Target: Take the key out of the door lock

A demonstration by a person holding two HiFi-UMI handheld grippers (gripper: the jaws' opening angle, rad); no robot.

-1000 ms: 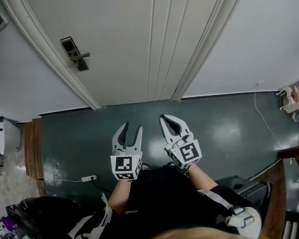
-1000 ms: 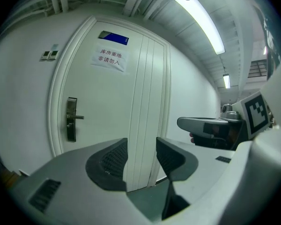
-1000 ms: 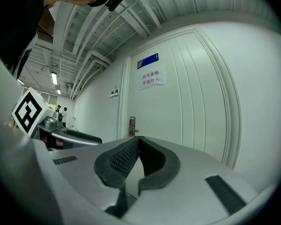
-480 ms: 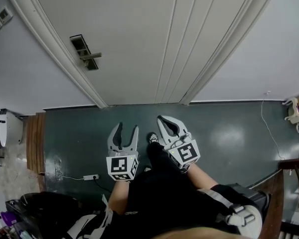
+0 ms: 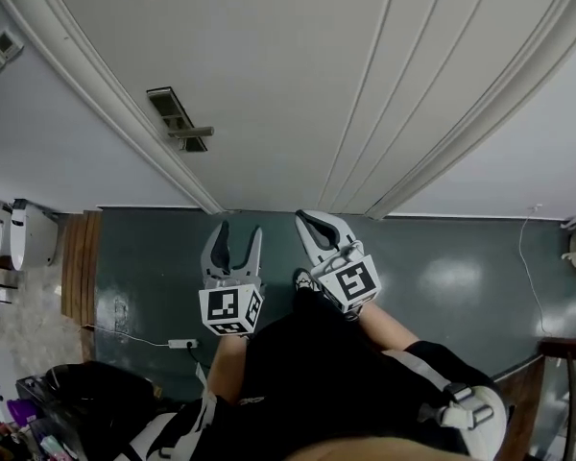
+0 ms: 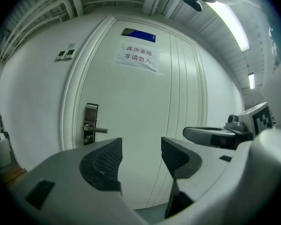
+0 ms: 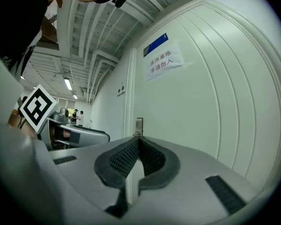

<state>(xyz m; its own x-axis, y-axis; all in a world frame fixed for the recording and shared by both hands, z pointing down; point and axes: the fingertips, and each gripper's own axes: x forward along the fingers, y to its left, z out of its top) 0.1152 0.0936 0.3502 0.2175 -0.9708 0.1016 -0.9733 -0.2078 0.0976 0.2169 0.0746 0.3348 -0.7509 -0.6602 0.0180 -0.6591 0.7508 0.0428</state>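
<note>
The white door (image 5: 298, 75) carries a metal lock plate with a lever handle (image 5: 180, 121) near its left edge. In the left gripper view the lock plate (image 6: 90, 124) shows far off to the left. A small dark bit sits under the lever, too small to tell as a key. My left gripper (image 5: 235, 234) hangs low in front of the door, jaws opening with nothing between them (image 6: 140, 146). My right gripper (image 5: 308, 221) is beside it, shut and empty, its pads meeting (image 7: 138, 140) in line with the distant lock plate (image 7: 139, 125).
A paper sign (image 6: 136, 57) and a blue plate (image 6: 138, 33) are on the upper door. Wall switches (image 6: 65, 54) sit left of the frame. On the dark green floor (image 5: 442, 267) lie a power strip (image 5: 180, 343) and a white cable (image 5: 524, 257). A shoe (image 5: 302, 279) shows between the grippers.
The door and lock plate have drawn nearer and larger in the head view as the person stepped forward. The left jaws stand wider apart; the right jaws stayed shut.
</note>
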